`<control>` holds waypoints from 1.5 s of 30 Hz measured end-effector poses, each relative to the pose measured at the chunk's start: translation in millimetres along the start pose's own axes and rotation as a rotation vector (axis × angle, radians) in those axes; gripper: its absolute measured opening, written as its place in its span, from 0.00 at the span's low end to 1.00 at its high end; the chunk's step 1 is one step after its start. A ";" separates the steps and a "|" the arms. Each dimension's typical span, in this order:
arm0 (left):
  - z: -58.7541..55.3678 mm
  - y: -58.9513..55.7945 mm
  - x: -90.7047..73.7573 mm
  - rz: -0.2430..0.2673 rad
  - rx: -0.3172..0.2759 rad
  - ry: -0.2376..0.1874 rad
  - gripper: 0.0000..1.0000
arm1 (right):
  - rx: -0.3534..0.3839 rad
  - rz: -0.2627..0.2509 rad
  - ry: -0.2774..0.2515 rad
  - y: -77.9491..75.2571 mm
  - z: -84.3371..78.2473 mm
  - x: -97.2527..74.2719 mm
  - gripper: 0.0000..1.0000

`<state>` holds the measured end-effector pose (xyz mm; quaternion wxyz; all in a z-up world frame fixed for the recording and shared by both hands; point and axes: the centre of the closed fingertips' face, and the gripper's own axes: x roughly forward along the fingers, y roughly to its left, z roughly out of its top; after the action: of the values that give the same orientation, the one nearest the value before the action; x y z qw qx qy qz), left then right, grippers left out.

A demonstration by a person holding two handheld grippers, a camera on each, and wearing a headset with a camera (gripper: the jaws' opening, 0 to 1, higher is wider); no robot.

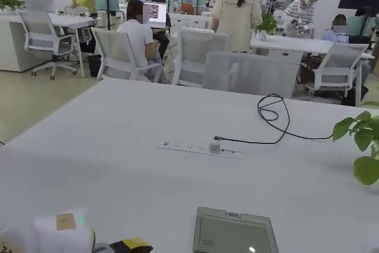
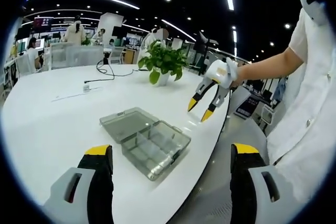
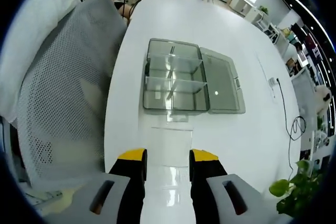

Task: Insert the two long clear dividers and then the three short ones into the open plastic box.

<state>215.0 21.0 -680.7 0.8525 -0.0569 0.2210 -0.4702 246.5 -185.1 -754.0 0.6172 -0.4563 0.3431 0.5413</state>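
Well, some dividers [image 3: 173,78] stand in the box [image 3: 146,85], maybe not all. Your left gripper [image 2: 170,149] is open; your right gripper [image 3: 168,155], I cannot tell.

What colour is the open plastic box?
The plastic box is clear with a greyish-green tint, best seen in the right gripper view.

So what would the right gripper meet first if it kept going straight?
Probably the clear divider lying flat on the white table, just short of the open plastic box; depth is unclear.
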 end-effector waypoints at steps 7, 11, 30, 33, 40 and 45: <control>20.5 -18.8 17.7 -0.053 -0.145 -0.013 0.87 | -0.040 -0.070 -0.032 4.0 33.5 -30.6 0.33; 34.4 -32.9 31.0 -0.111 -0.231 -0.028 0.78 | -0.059 -0.112 -0.055 7.1 56.0 -47.0 0.33; 43.5 -77.6 76.7 -0.267 -0.579 0.013 0.33 | -0.095 -0.203 -0.111 22.1 120.8 -79.6 0.33; 42.4 -79.5 79.8 -0.273 -0.604 0.020 0.26 | -0.092 -0.202 -0.120 23.7 125.2 -79.9 0.33; 40.4 -85.7 81.0 -0.293 -0.622 0.034 0.13 | -0.106 -0.201 -0.116 26.4 127.1 -79.1 0.33; 39.1 -85.9 80.6 -0.297 -0.626 0.037 0.06 | -0.110 -0.196 -0.115 27.7 127.5 -78.2 0.33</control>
<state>202.2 -97.4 -645.5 0.7118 -0.3385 0.3594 -0.4996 196.3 -93.8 -643.2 0.6600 -0.4891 0.2307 0.5214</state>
